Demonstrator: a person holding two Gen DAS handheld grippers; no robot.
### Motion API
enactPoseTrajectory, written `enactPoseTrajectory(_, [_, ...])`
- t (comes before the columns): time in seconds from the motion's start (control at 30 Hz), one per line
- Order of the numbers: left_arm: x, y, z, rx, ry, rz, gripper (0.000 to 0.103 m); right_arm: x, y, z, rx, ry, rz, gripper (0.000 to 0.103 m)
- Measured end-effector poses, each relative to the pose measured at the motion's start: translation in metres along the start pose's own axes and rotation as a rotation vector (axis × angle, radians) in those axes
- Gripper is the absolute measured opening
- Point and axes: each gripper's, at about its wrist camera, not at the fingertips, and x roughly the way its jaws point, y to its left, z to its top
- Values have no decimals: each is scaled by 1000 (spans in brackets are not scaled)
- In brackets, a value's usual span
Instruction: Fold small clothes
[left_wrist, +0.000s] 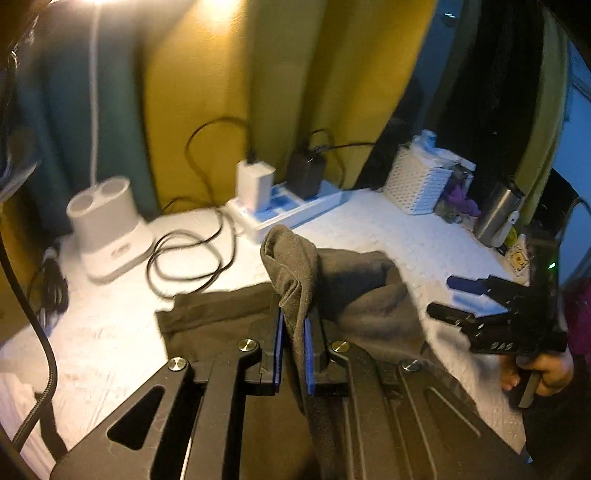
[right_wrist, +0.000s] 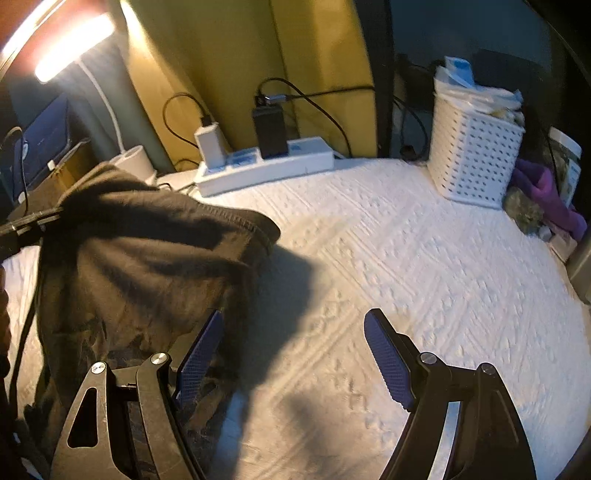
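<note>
A small dark olive-grey garment (left_wrist: 354, 291) lies partly on the white textured table cover (left_wrist: 399, 229). My left gripper (left_wrist: 294, 332) is shut on a hem fold of it and holds that fold lifted above the rest. In the right wrist view the garment (right_wrist: 147, 258) hangs raised at the left, with its lower part on the table. My right gripper (right_wrist: 295, 354) is open and empty, its left pad beside the garment's edge. It also shows in the left wrist view (left_wrist: 443, 299) at the right, held by a hand.
At the back stand a white power strip (right_wrist: 266, 166) with chargers and cables, a white perforated basket (right_wrist: 476, 158), a white lamp base (left_wrist: 107, 229) and a steel bottle (left_wrist: 495, 214). Purple cloth (right_wrist: 546, 195) lies at the right. A yellow curtain hangs behind.
</note>
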Motion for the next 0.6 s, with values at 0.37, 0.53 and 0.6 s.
enactPoseTrajectory(0.37, [23,21,-20,-70,42,-8,8,40,2,40,40,24,110,59])
enactPoseTrajectory(0.53, [31,25,-29,-74,62,-5,8,70,-1,44,98,92,196,41])
enactPoseTrajectory(0.6, [31,25,-29,-73,62,-6,8,74,2,47,97,82,205,32])
